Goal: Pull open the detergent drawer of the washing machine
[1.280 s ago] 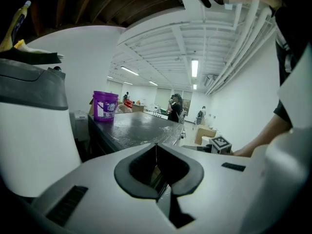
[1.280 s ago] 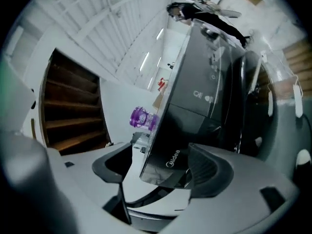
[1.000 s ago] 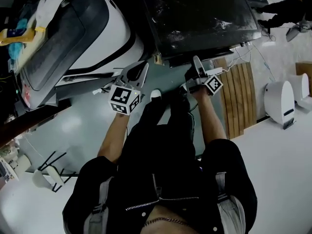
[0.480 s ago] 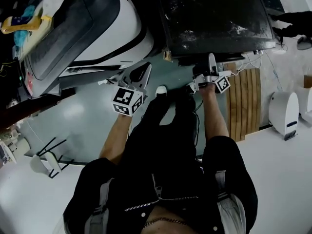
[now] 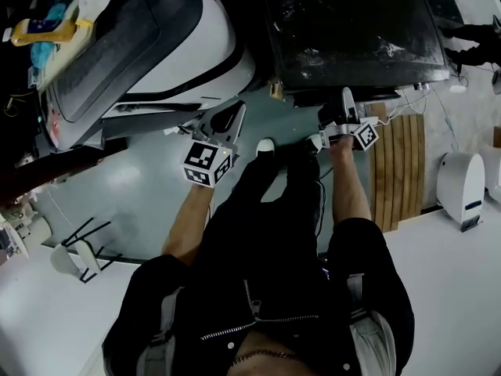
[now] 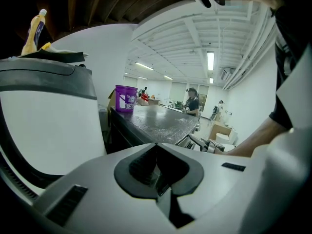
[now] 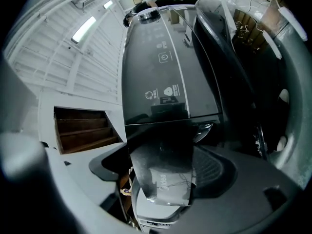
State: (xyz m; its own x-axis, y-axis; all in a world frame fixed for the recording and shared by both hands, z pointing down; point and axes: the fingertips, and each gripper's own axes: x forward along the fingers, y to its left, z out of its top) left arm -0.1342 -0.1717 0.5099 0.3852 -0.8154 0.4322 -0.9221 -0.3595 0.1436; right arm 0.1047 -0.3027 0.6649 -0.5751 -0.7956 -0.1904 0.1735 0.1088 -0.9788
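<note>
Nearest the head camera, the person's dark jacket point(image 5: 258, 304) and legs hide much of the floor point(image 5: 133, 186). Beyond them, the left gripper point(image 5: 233, 113) has its fingers point(image 6: 141, 167) closed together on nothing. Further on, the right gripper point(image 5: 338, 110) is at the front edge of the dark washing machine point(image 5: 352, 30), whose far side is cut off. Its fingers point(image 7: 214, 172) stand wide, having just been closing slightly, either side of the detergent drawer point(image 7: 165, 179) without gripping it. The drawer's outline is dim.
</note>
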